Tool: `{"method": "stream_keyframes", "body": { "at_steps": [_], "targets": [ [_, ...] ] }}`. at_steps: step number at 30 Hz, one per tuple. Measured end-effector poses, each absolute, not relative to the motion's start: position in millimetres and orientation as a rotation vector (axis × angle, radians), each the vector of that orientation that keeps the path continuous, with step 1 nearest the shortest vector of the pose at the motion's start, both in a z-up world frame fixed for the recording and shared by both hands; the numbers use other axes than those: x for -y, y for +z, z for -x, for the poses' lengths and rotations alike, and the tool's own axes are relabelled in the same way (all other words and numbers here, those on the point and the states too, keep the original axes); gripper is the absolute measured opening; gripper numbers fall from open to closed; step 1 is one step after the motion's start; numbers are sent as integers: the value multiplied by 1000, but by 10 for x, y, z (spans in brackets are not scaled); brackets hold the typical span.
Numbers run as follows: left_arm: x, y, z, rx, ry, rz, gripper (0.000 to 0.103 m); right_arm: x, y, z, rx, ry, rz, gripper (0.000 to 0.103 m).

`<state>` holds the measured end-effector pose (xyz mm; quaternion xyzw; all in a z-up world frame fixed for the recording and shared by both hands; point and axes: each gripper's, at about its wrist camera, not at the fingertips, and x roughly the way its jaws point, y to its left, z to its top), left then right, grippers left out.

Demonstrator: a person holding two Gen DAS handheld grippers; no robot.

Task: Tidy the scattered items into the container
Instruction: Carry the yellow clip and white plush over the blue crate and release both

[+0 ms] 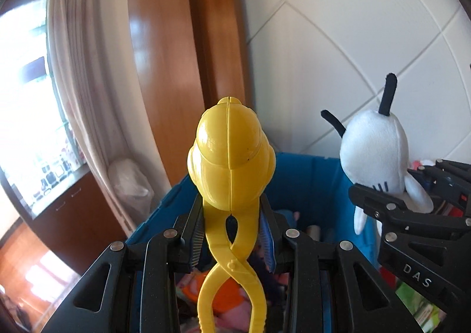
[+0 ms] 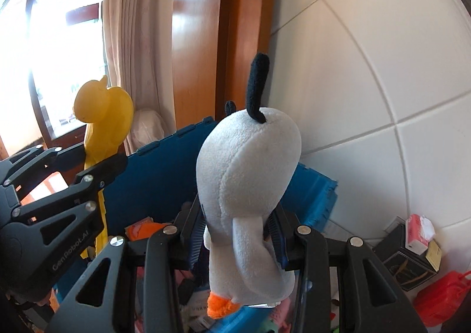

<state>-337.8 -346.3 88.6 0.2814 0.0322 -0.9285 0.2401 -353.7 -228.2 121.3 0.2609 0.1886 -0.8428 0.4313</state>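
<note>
My left gripper (image 1: 231, 215) is shut on a yellow duck-shaped plastic tong toy (image 1: 231, 162), holding it upright above the blue bin (image 1: 309, 180). My right gripper (image 2: 238, 215) is shut on a white plush bird with black tufts and orange feet (image 2: 247, 168), also held over the blue bin (image 2: 153, 182). The plush (image 1: 374, 150) and right gripper (image 1: 379, 209) show at the right of the left wrist view; the yellow toy (image 2: 103, 115) and left gripper (image 2: 100, 174) show at the left of the right wrist view. The bin holds several mixed toys.
A white tiled wall (image 2: 382, 68) stands behind the bin, with a wooden door frame (image 1: 164, 68) and curtain (image 1: 79, 68) to the left. A dark box (image 2: 409, 262), a tissue pack (image 2: 418, 233) and a red plastic item (image 2: 441, 297) lie right of the bin.
</note>
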Motion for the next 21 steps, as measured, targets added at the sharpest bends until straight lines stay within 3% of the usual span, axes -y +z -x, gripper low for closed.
{"method": "stream_keyframes", "body": {
  "at_steps": [9,19,21],
  "targets": [
    [4082,380,4034,-114,-2530,-1013,32,3126,842,3779,-604,-2132,-814,39],
    [4102,146,4239,-132,-2547,-1120,32,3168,679,4171,-608,-2162,-978,39],
    [4071,120,4245,-129,-2551,-1134,38,3175,709,4132,-594,-2166,-989,39]
  ]
}}
